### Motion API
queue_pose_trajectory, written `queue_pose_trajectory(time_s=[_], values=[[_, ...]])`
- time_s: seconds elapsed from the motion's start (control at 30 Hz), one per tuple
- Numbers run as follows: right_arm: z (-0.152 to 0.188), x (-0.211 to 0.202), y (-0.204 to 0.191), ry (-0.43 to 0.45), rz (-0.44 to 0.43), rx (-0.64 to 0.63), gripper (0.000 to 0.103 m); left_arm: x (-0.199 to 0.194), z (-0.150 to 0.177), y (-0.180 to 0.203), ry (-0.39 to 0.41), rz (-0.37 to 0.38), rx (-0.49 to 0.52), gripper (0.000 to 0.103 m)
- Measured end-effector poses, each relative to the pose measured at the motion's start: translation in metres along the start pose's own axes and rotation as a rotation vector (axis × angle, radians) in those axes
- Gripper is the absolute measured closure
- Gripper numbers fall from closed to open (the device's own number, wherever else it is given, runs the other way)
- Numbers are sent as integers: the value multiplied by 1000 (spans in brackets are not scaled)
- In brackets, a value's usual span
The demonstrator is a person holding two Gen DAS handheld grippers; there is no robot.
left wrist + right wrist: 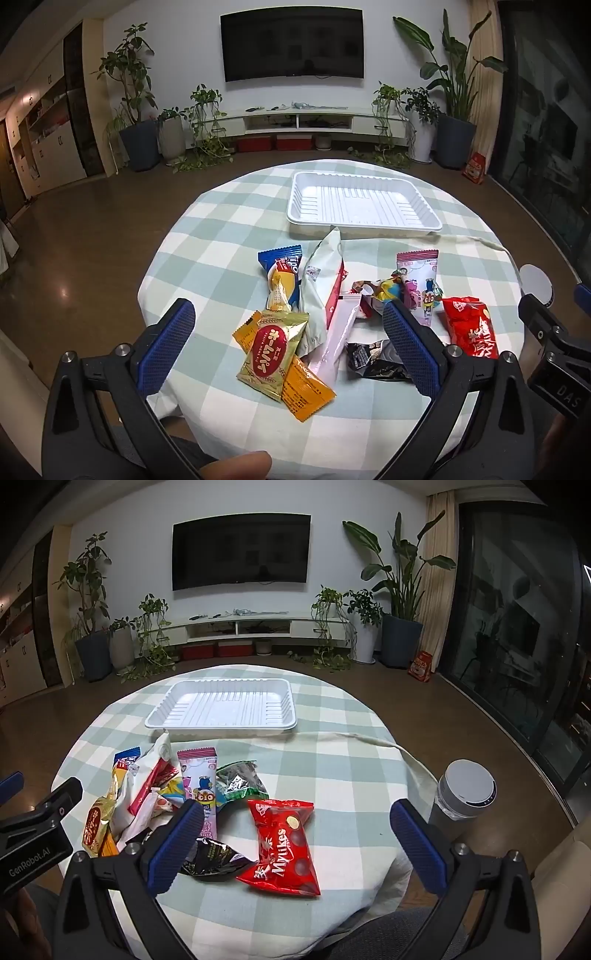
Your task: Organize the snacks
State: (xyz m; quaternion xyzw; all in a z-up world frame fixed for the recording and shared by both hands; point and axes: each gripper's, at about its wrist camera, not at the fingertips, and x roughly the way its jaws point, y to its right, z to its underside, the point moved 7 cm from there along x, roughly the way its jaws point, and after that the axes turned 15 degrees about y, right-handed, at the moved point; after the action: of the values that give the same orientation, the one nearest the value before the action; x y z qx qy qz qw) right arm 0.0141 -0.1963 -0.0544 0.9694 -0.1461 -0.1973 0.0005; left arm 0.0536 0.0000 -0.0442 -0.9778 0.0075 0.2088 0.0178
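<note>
Above a round table draped in a pale green-and-white checked cloth [207,236], the left gripper [288,332] and right gripper [295,834] both hang with blue-padded jaws spread wide, pinching nothing. A heap of bright foil and plastic snack packets [325,314] lies on the cloth near the front edge, just before an empty white ribbed plastic tray [364,203]. A red Mylikes bag [284,845] sits between the right jaws, untouched.

hidden: black packet [376,360] partly behind blue finger pad [410,343], at 5 o'clock of pile | overlapped: orange packet [303,391] under gold packet [271,350] | cut off: fingertip [236,467] at 6 o'clock edge | too small: small items on TV shelf [236,613], 12 o'clock
</note>
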Motion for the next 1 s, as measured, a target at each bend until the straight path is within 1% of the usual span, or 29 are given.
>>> queue_pose_trajectory(time_s=[1.0], values=[[4,1,-1,-6,6,-13,0,0,6,-2,-13,0,4,0]])
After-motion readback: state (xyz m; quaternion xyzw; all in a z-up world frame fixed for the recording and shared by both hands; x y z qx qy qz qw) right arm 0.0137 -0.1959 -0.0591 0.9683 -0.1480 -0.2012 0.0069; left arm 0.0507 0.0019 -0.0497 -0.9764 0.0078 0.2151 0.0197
